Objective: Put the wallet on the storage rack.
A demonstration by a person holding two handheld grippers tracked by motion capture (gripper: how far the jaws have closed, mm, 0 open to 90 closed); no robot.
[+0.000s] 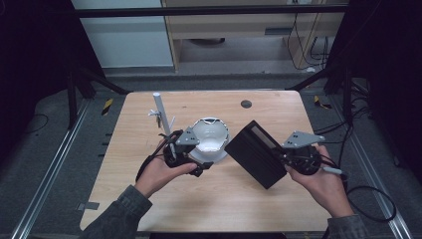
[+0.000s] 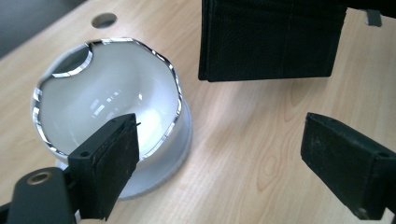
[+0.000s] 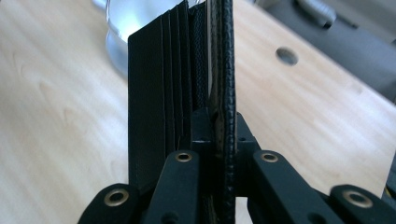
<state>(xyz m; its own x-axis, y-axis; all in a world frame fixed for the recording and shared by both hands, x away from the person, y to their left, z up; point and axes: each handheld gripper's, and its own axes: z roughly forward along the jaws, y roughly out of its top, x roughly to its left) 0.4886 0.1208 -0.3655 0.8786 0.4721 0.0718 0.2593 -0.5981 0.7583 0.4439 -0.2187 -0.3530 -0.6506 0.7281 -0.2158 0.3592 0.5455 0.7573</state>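
The right gripper [image 1: 281, 155] is clamped on the edge of a flat black leather wallet with stacked card slots [image 1: 256, 153], holding it lifted and tilted above the light wooden table [image 1: 234, 199], at about 3 o'clock from the table's centre. In the right gripper view the jaws pinch one leather panel of the wallet [image 3: 187, 74] edge-on. The left gripper [image 2: 224, 163] hangs with its jaws wide apart and nothing between them, just beside a white glossy bowl with a wavy silver rim [image 2: 112, 98] that stands near the table's centre [image 1: 211, 139]; one jaw overlaps the bowl's rim in the left gripper view, though whether it touches is not clear.

Judging from this, the wallet is picked up and the handover or opening (the free gripper points toward it) is yet to come. A thin white upright post with small clips [image 1: 161, 112] stands at about 10 o'clock. The wallet's contents are hidden, and its far edge is cut off in the left gripper view [image 2: 271, 42].
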